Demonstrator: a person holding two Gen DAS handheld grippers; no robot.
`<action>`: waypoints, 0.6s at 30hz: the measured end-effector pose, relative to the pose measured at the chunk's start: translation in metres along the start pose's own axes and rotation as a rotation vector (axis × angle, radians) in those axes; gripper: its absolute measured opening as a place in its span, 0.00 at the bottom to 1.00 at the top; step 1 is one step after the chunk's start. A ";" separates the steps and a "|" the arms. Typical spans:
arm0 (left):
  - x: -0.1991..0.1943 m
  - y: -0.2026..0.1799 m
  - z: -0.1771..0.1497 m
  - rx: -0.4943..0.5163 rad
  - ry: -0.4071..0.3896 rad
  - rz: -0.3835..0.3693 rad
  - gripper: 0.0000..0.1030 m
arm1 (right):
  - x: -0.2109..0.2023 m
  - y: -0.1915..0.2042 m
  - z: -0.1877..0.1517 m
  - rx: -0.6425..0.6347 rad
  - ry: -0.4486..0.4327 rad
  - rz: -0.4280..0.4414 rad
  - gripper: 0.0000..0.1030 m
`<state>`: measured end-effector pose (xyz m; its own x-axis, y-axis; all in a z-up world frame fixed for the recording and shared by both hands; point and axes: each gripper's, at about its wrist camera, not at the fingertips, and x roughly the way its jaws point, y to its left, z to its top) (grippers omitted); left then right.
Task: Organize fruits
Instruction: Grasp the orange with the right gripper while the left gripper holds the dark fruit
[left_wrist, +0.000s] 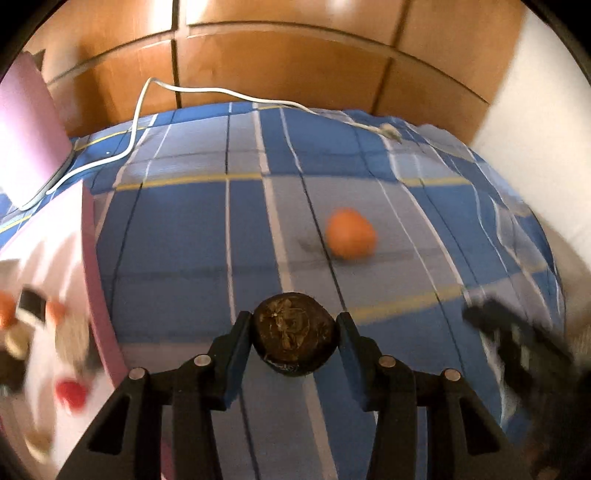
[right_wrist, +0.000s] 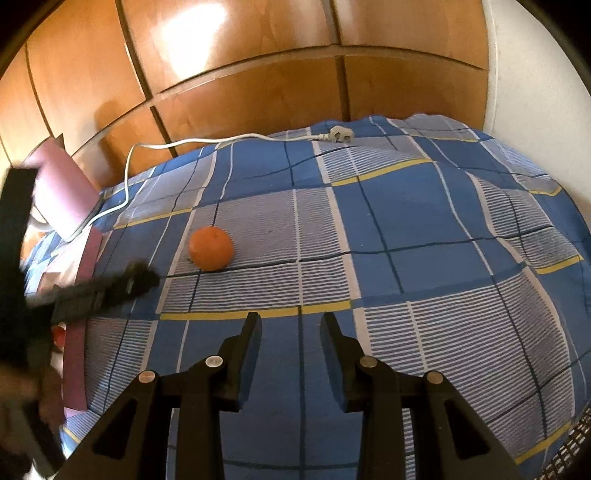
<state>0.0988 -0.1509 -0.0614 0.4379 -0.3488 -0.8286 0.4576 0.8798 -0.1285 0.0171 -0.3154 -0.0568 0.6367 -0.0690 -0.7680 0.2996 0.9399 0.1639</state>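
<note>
The left hand-held gripper points steeply down, pads clamped on a dark round fruit; the right hand-held gripper angles down, jaws parted and empty.

Glossy wood panels; checked cloth bedcover.

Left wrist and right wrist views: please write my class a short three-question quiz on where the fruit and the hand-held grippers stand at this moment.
1. True or false: the left hand-held gripper holds a dark brown round fruit.
2. What lies loose on the blue checked bedspread? A) round orange fruit B) banana C) green apple
3. Fill in: the right hand-held gripper holds ____.

Key: 1 true; 2 A; 3 nothing, its jaws stand apart over the bedspread.
</note>
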 end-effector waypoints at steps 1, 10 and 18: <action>-0.003 -0.004 -0.010 0.012 -0.011 0.002 0.45 | -0.001 -0.001 0.000 0.005 -0.002 -0.001 0.32; 0.001 -0.023 -0.054 0.127 -0.152 0.044 0.46 | -0.020 -0.013 -0.001 0.013 -0.030 -0.036 0.32; 0.000 -0.023 -0.063 0.180 -0.217 0.051 0.46 | -0.021 -0.009 0.005 -0.016 -0.015 0.004 0.32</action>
<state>0.0399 -0.1511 -0.0929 0.6107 -0.3833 -0.6929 0.5519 0.8335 0.0253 0.0049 -0.3238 -0.0386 0.6484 -0.0695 -0.7581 0.2851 0.9455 0.1572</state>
